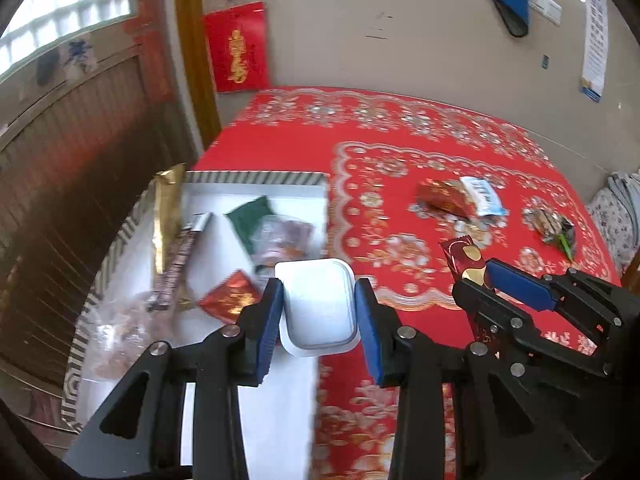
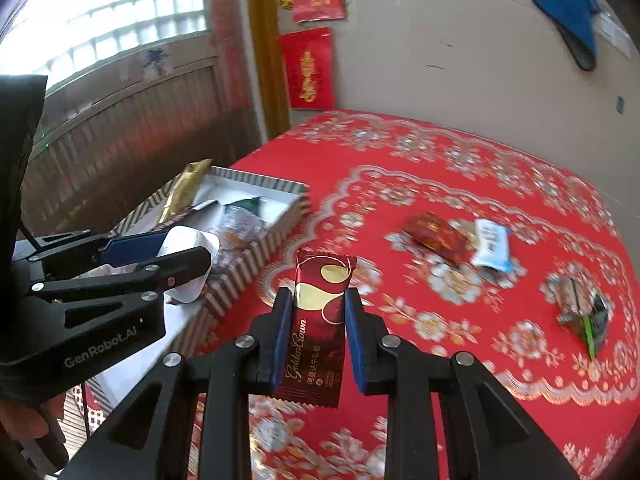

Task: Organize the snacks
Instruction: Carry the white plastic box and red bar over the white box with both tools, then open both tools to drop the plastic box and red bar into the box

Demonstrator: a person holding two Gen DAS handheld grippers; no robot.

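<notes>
- The left gripper has its blue pads pressed against both sides of a white plastic cup, sealed top facing the camera, held above the near right edge of the striped box.
- From the right wrist view, that same left gripper sits at 9 o'clock, the white cup pinched between its fingers just over the box.
- The right gripper is closed on a dark red Golden Crown bar, which stands upright between the pads, its top end rising past the fingertips.
- In the left wrist view the right gripper appears at 3 o'clock with the red bar sticking out toward 11 o'clock.
- Inside the box lie a gold wrapper leaning on the far left wall, a brown bar, a green packet, a clear packet and a small red packet.
- On the red floral tablecloth, toward 2 o'clock, rest an orange-red packet touching a white-and-blue packet; a clear packet with green lies apart to their right.
</notes>
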